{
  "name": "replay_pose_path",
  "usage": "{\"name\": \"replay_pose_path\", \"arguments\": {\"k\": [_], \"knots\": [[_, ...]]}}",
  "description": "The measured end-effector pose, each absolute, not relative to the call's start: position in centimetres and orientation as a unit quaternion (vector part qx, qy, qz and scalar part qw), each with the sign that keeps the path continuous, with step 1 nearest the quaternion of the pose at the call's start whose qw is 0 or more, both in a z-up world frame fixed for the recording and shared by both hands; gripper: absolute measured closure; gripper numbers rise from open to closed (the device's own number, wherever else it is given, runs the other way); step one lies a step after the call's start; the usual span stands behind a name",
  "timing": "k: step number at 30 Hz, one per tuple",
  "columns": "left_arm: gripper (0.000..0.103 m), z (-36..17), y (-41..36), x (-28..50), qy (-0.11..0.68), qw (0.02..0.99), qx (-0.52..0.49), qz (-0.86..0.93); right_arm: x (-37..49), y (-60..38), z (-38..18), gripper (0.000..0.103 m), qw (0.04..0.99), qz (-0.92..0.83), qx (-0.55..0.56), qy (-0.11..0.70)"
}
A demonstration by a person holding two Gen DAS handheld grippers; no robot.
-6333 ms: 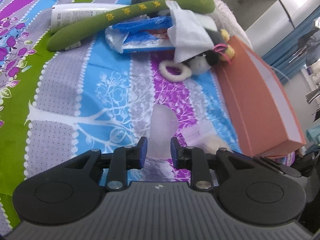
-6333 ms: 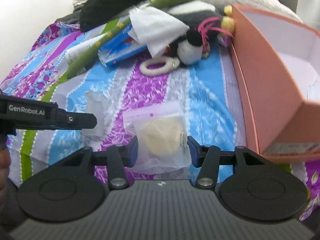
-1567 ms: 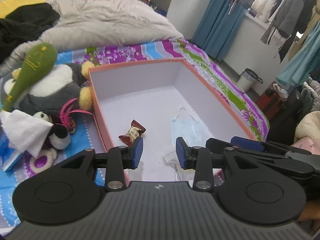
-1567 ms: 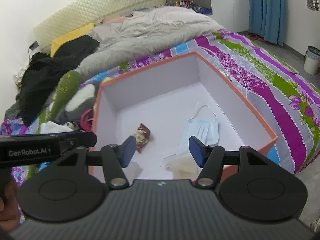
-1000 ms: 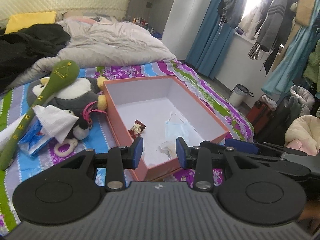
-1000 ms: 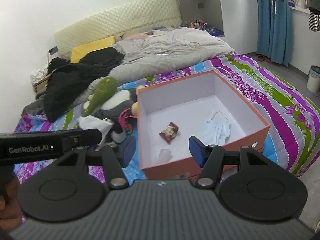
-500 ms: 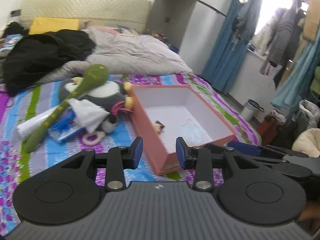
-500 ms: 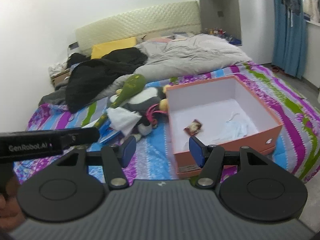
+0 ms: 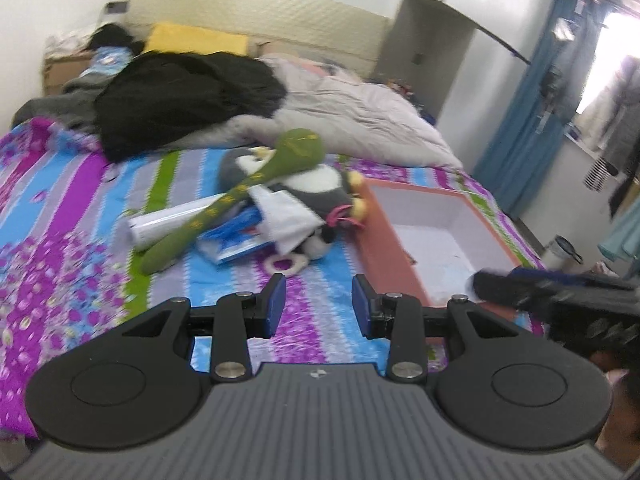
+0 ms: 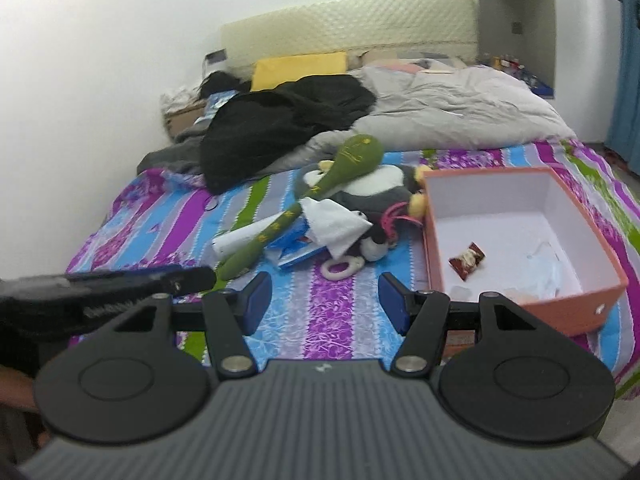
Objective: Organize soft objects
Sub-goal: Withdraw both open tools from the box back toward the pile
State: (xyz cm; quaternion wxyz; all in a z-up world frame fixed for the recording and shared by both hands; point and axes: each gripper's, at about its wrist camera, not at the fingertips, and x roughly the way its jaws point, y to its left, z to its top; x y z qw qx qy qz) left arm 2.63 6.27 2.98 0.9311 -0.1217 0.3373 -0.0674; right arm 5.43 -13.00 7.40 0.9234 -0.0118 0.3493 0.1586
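A pile of soft things lies mid-bed: a long green plush club (image 9: 240, 194) (image 10: 320, 196), a grey-and-white plush penguin (image 9: 320, 188) (image 10: 380, 192), a white cloth (image 9: 286, 216) (image 10: 334, 220), a blue packet (image 9: 236, 240) (image 10: 298, 250), a white tube (image 9: 160, 222) (image 10: 234, 242) and a white fabric ring (image 9: 286, 266) (image 10: 342, 268). The orange box (image 9: 384, 256) (image 10: 560, 304) stands to their right, holding a candy wrapper (image 10: 466, 260) and a blue face mask (image 10: 550, 268). My left gripper (image 9: 318, 310) and right gripper (image 10: 324, 300) hang open and empty above the near bedspread.
The striped purple, blue and green bedspread (image 9: 72, 240) (image 10: 168, 232) runs to the near edge. A black garment (image 9: 180, 96) (image 10: 280, 124), a grey duvet (image 9: 360, 120) (image 10: 460, 116) and a yellow pillow (image 10: 298, 66) lie at the headboard end. Blue curtains (image 9: 524, 120) hang at the right.
Both grippers have pulled back from the box and swung left, so the pile now sits ahead of them. The box has shifted to the right in both views. Jaws unchanged.
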Motion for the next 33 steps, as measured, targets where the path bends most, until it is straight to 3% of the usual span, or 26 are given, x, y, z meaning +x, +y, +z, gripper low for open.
{"name": "replay_pose_path", "arguments": {"k": [7,15,33], "knots": [[0.061,0.0,10.3,4.3,0.368,0.919,-0.145,-0.015,7.7,-11.7,8.6,0.041,0.892,0.164,-0.019,0.421],[0.061,-2.4,10.7,7.9,0.388,0.911,-0.138,-0.011,8.4,-9.8,11.1,0.041,0.895,0.148,-0.099,0.410],[0.061,-5.3,11.0,10.5,0.418,0.897,-0.144,-0.006,12.0,-8.5,9.6,0.041,0.869,0.160,-0.104,0.457]]}}
